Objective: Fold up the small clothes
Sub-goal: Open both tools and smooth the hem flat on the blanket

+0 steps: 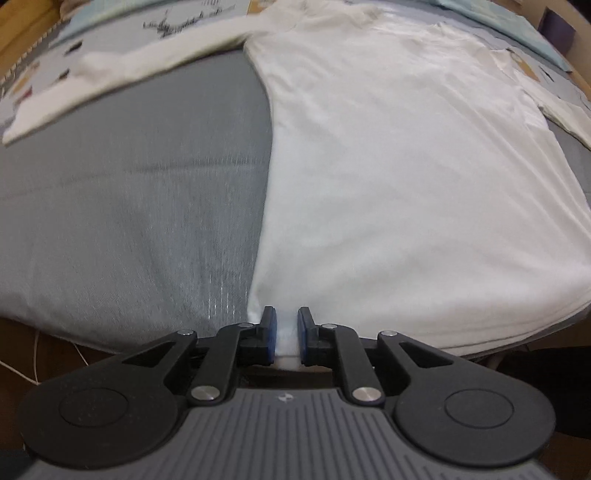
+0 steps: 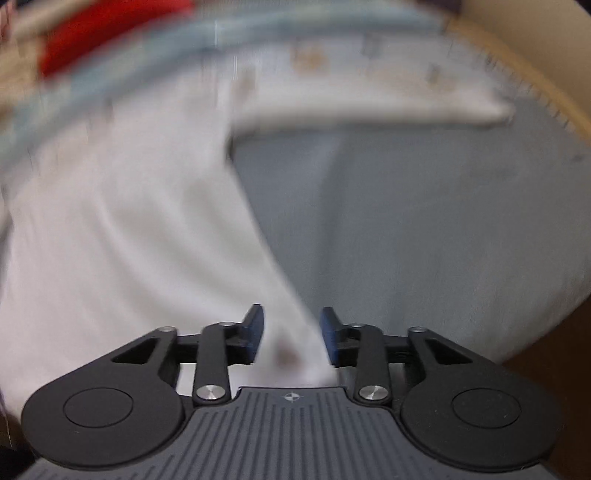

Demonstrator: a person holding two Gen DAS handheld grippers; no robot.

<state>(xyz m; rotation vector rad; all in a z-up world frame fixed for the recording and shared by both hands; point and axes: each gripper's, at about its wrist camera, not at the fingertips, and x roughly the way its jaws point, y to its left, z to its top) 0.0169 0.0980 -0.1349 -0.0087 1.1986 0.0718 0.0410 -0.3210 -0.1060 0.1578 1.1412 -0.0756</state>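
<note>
A white long-sleeved shirt lies spread on a grey bed cover, sleeves out to both sides. My left gripper is shut on the shirt's near left hem corner, with white cloth pinched between the blue pads. In the blurred right wrist view the same shirt fills the left side. My right gripper stands partly open around the shirt's near right hem corner, the cloth lying between the fingers with a gap to each pad.
A patterned light blue sheet lies beyond the shirt. A wooden bed frame curves along the far right. A red object sits at the far left, blurred. A white cable hangs below the bed's near edge.
</note>
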